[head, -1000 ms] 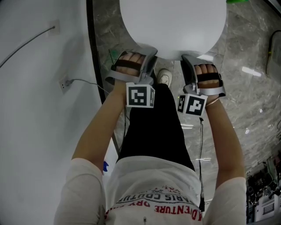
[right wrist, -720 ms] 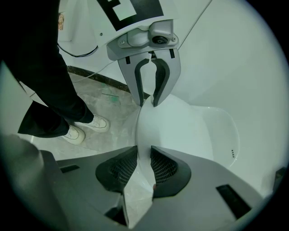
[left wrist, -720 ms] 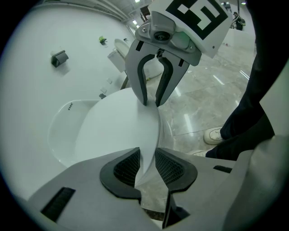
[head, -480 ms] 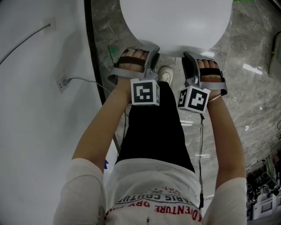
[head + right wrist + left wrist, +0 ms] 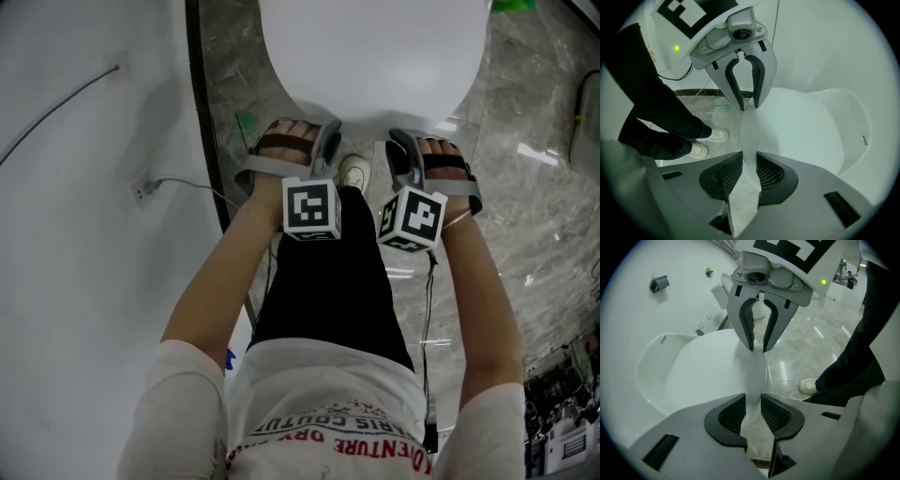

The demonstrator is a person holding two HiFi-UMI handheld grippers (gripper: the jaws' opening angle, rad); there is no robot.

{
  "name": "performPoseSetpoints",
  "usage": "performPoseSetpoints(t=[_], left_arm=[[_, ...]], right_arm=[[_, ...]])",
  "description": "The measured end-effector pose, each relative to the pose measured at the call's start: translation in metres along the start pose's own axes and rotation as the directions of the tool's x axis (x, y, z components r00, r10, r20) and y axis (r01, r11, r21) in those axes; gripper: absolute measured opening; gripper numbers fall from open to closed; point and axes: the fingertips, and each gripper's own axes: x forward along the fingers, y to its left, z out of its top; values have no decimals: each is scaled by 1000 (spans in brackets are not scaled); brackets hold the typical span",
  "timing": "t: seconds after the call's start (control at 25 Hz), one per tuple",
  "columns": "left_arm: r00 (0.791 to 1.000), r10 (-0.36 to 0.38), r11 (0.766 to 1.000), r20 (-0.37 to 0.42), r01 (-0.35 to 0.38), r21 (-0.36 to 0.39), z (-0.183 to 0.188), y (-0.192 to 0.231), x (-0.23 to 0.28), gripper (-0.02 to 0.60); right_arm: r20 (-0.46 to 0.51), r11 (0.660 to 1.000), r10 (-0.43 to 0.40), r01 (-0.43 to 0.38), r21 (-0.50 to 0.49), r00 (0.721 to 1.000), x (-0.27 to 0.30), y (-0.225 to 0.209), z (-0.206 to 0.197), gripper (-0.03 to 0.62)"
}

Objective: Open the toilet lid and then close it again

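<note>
The white toilet lid point(image 5: 375, 56) fills the top of the head view, with its near edge toward me. My left gripper point(image 5: 325, 142) and right gripper point(image 5: 397, 148) hold that edge side by side, both pointing steeply down. In the left gripper view the thin lid edge point(image 5: 752, 394) runs between the ribbed pads point(image 5: 732, 414) of my left gripper point(image 5: 752, 414), which press on it. The right gripper point(image 5: 758, 341) bites the same edge further along. The right gripper view shows the lid edge point(image 5: 749, 140) clamped in my right gripper point(image 5: 749, 172). The toilet bowl point(image 5: 855, 122) lies behind the lid.
A white wall with a socket and cable point(image 5: 141, 186) stands at the left. The floor is grey marble point(image 5: 534, 216). My own legs and white shoes point(image 5: 352, 169) are just below the lid's edge. Some equipment point(image 5: 562, 422) sits at the bottom right.
Both grippers have turned a little at the wrist, so their marker cubes have shifted. They stay clamped on the lid's edge, which has hardly moved.
</note>
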Motion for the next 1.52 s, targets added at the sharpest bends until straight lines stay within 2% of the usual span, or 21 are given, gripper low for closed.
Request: performPoseSetpoints(t=[0.04,0.12,0.2,0.36,0.52,0.6,0.68,0.8,0.96,1.0,1.12,1.28,1.4,1.52], left_arm=[[1000,17,1000,11,-17,-13,1,3,-5,103],[996,78,996,31,-77,-48,1,18,-18,19],[993,114,990,40,-111,-83,0,34,-32,17],[982,182,980,50,-176,-96,4,66,-64,9],[949,300,943,92,-281,-179,19,110,-122,8],[918,375,911,131,-339,-234,30,125,-163,6],[878,449,871,169,-388,-301,40,139,-207,6],[822,532,814,205,-429,-392,53,162,-262,6],[790,564,781,240,-417,-464,69,176,-329,6],[774,580,771,254,-421,-479,74,182,-347,6],[706,644,726,294,-443,-526,85,205,-403,6],[640,698,662,323,-402,-633,94,213,-480,6],[609,715,617,343,-320,-719,97,217,-527,6],[552,746,591,374,-289,-753,104,233,-574,6]], right_arm=[[11,1000,0,-1,7,1000,-5,-2,2,71],[36,1000,-20,19,23,999,-17,-10,6,69],[56,997,-61,58,42,997,-33,-22,9,62],[94,981,-172,162,104,981,-76,-53,20,34],[134,943,-308,283,177,942,-133,-95,37,19],[138,916,-370,336,219,919,-168,-109,45,17],[135,884,-431,387,263,892,-202,-123,54,17],[132,828,-511,445,340,850,-254,-145,65,15],[121,770,-567,472,429,815,-323,-151,80,15],[122,761,-579,480,437,806,-340,-154,85,15],[144,733,-625,513,447,767,-391,-169,102,15],[164,684,-676,528,503,719,-464,-176,128,15],[171,628,-720,527,573,673,-516,-182,146,15],[181,579,-763,532,618,620,-558,-198,165,15]])
